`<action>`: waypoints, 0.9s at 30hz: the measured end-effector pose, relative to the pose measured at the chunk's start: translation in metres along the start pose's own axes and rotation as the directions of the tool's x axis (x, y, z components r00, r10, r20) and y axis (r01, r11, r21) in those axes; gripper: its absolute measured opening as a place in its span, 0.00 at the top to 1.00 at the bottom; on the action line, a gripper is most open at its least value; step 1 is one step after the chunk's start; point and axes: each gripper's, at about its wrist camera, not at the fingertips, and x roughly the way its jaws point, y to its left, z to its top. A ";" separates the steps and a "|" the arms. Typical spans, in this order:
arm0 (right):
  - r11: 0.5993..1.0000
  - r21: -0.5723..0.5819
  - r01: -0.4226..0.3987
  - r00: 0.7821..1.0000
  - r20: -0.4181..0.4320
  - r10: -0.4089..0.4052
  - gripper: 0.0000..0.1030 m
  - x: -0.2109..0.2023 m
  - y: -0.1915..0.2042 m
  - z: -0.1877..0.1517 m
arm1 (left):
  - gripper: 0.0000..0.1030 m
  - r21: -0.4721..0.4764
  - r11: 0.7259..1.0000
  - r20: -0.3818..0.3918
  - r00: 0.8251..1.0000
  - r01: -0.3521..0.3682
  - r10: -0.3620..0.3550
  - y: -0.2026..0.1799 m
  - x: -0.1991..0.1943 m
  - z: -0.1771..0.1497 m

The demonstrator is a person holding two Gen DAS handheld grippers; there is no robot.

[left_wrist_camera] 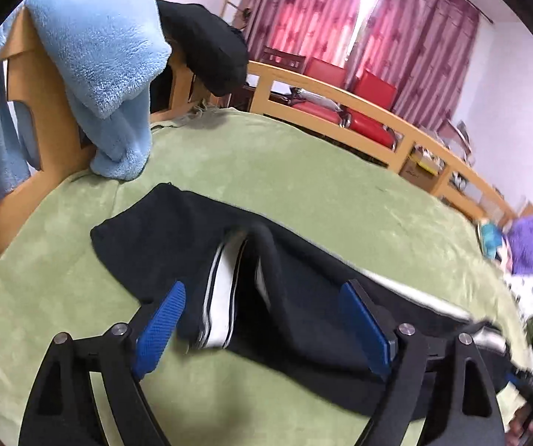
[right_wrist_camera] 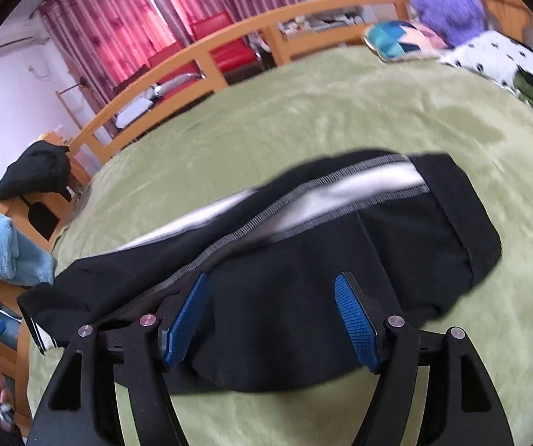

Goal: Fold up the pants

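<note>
We see soft daylight glowing through the red curtains (left_wrist_camera: 341,26), bright but even, with faint shadows on the green bedcover (right_wrist_camera: 303,111). Fisheye bending curves the bed rail (left_wrist_camera: 341,111), corners go black, and motion blur smears the pants (right_wrist_camera: 266,241).

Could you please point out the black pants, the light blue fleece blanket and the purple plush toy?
black pants (right_wrist_camera: 296,297), right wrist view, on the dark cloth below the white stripe.
light blue fleece blanket (left_wrist_camera: 99,59), left wrist view, on the part draped over the bed frame.
purple plush toy (right_wrist_camera: 446,3), right wrist view, on its fuzzy top.
</note>
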 end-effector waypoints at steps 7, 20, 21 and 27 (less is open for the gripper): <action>0.994 0.109 0.027 0.998 -0.060 -0.021 0.31 0.009 -0.037 -0.049 | 0.19 -0.039 0.999 -0.146 0.989 0.029 -0.034 0.003 0.047 -0.056; 0.963 0.260 0.071 0.997 -0.055 -0.059 0.30 0.066 -0.070 -0.056 | 0.40 -0.269 0.960 -0.235 0.961 0.076 -0.142 0.038 0.141 -0.088; 0.963 0.260 0.072 0.997 -0.049 -0.061 0.30 0.070 -0.069 -0.052 | 0.40 -0.282 0.956 -0.228 0.962 0.084 -0.151 0.039 0.145 -0.089; 0.957 0.268 0.113 0.994 -0.025 -0.111 0.30 0.089 -0.063 -0.039 | 0.40 -0.340 0.937 -0.188 0.970 0.084 -0.156 0.035 0.165 -0.081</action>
